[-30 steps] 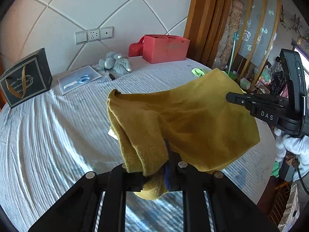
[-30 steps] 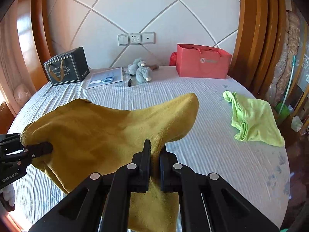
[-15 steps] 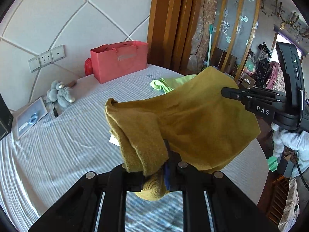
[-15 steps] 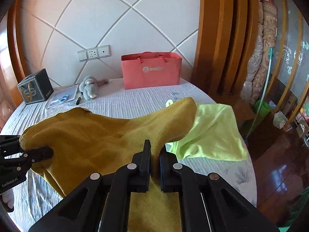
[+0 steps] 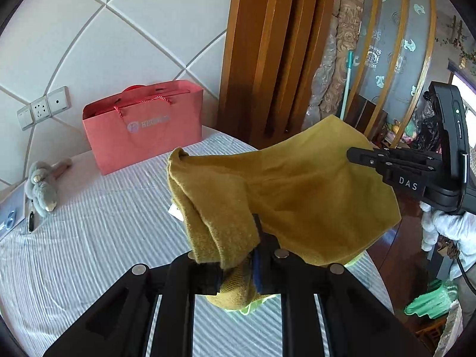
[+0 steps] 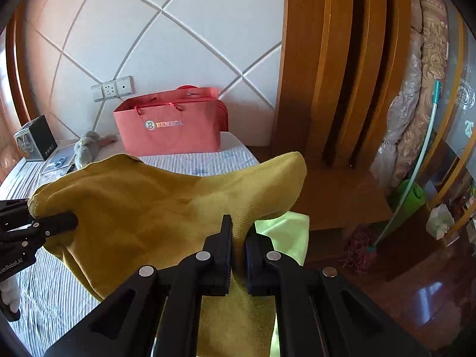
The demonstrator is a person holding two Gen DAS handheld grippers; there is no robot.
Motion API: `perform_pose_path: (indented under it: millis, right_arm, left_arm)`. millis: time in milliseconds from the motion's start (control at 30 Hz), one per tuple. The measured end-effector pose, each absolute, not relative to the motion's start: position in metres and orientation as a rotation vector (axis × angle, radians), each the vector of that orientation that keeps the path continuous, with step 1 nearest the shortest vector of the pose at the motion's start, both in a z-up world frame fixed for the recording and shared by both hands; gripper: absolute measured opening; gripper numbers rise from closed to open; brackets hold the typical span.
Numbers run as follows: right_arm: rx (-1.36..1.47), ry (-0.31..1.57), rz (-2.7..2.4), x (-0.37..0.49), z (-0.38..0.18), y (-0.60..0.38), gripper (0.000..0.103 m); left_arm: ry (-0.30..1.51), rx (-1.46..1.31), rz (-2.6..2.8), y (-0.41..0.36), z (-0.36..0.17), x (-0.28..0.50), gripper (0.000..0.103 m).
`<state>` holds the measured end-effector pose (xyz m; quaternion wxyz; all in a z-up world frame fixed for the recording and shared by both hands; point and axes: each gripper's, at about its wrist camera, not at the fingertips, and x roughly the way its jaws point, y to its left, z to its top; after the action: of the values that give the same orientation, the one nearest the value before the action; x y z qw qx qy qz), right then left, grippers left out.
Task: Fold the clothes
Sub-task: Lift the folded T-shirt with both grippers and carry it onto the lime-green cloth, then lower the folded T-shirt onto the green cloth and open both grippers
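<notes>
Left wrist view: my left gripper (image 5: 238,263) clamps a bunched edge of the mustard-yellow knitted garment (image 5: 297,196); my right gripper (image 6: 238,245) pinches another edge. It hangs stretched between both, above the striped bedsheet (image 5: 89,253), lime-green cloth (image 6: 285,232) beneath.

White quilted wall (image 6: 166,44), wooden columns (image 6: 342,74), glossy floor (image 6: 422,291).

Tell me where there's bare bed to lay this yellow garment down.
The striped sheet is free between the red bag, the grey plush toy and the left gripper. It is crowded at the bed's right edge, where the green cloth lies under the yellow garment, and by the headboard.
</notes>
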<state>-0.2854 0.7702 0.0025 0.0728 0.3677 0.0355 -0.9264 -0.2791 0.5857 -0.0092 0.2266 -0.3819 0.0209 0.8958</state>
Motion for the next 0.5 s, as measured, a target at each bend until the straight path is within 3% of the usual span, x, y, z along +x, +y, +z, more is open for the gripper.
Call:
perform_pose_path:
  millis: [233, 333, 400, 500]
  right_arm:
    - [1.314, -0.046, -2.697, -0.327, -0.064, 0.821, 0.010]
    - [1.497, -0.137, -2.656, -0.338, -0.102, 0.835, 0.032]
    - [1.552, -0.194, -2.642, -0.336, -0.118, 0.842, 0.051]
    - [1.512, -0.245, -2.674, -0.322, -0.116, 0.846, 0.056]
  left_arm:
    - [0.072, -1.220, 2.399, 0.610, -0.068, -0.308, 0.016]
    - [0.143, -1.318, 2.357, 0.615, -0.098, -0.308, 0.024]
    - [0.187, -1.362, 2.346, 0.616, -0.110, -0.305, 0.039]
    - [0.161, -1.328, 2.366, 0.611, -0.104, -0.296, 0.047]
